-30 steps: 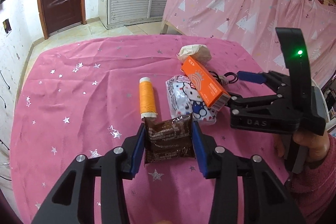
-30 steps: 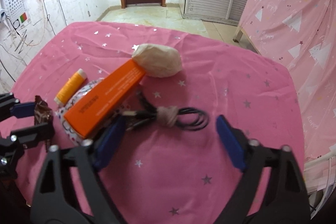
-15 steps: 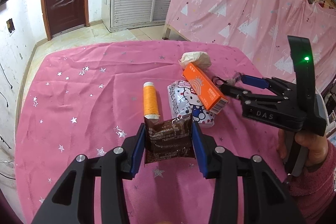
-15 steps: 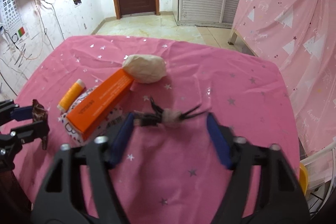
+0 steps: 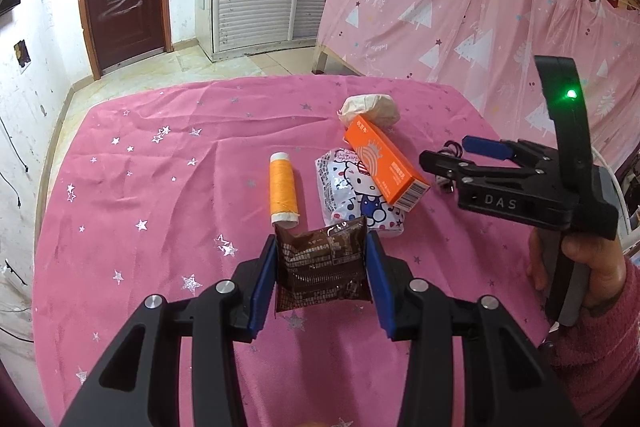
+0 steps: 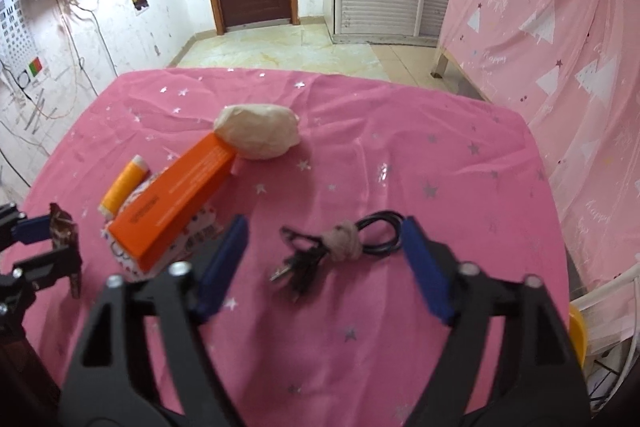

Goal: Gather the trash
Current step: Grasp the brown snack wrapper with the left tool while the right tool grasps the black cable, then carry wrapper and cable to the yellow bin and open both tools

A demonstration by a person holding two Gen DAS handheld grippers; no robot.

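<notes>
Worktop (image 6: 420, 131): lying under a pink cloth strewn with silver stars, carrying every loose item in its near half.

Left tongs (image 5: 322, 273): hanging above the near edge of the worktop, clamping a brown wrapper (image 5: 322, 269) by its two sides between the blue pads; the wrapper is standing upright, clear of the cloth.

Right tongs (image 6: 324, 259): hovering over the near right part of the worktop, a hand (image 5: 580, 267) in a pink sleeve gripping the handle. The jaws are standing wide apart, having just been opening, with nothing pressed between the pads.

Orange box (image 6: 180, 203): lying slantwise toward the middle of the worktop, its near end resting on the printed packet, its far end touching the paper wad.

Printed packet (image 5: 360, 195): a white cartoon-figure pack lying flat, partly under the orange box, just beyond the brown wrapper.

Paper wad (image 6: 258, 137): a crumpled off-white ball sitting farthest from the near edge.

Orange thread spool (image 5: 283, 189): lying on its side just left of the printed packet.

Black cable (image 6: 340, 243): a small bundle tied at its middle, lying on the cloth between the open pads of the right tongs, touching neither.
</notes>
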